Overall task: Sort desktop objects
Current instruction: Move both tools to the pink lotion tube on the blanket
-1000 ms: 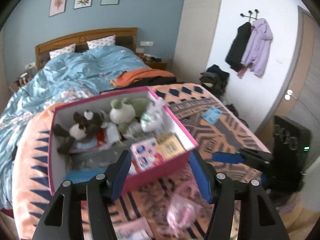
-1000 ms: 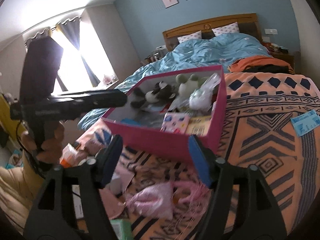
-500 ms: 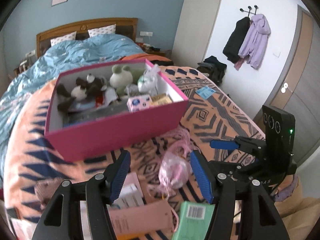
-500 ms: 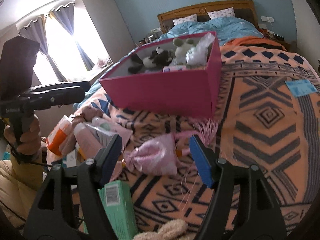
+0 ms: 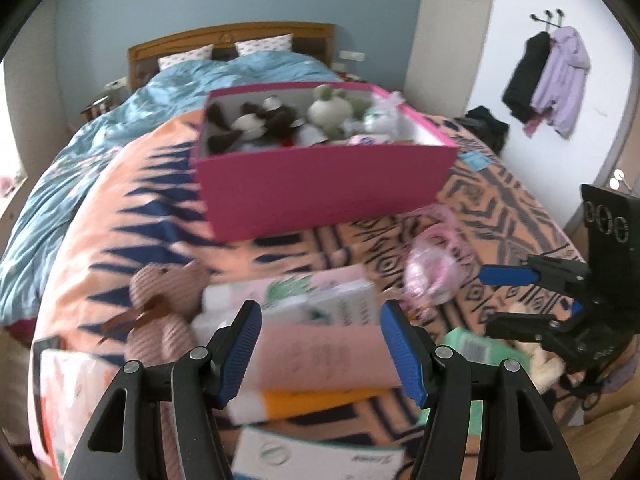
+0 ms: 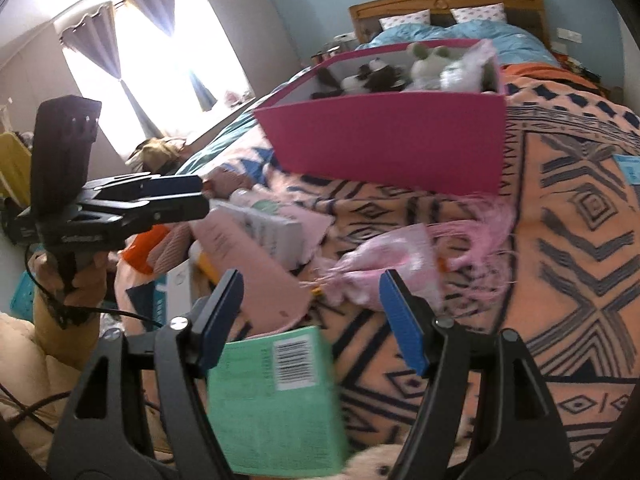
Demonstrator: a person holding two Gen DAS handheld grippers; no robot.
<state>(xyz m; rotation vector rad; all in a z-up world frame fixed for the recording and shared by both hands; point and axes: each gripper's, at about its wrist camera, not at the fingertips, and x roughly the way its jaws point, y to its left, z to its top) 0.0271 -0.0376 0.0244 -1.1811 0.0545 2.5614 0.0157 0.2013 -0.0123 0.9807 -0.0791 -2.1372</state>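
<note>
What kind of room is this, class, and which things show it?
A bedroom: a bed with a wooden headboard and pillows, coats hanging on wall hooks, and a curtained window.

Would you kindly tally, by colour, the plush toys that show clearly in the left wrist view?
Black-and-white plush, in the pink box: 1
Green-and-white plush, in the same box: 1
Pinkish-brown bear, on the blanket: 1
Total: 3
</note>
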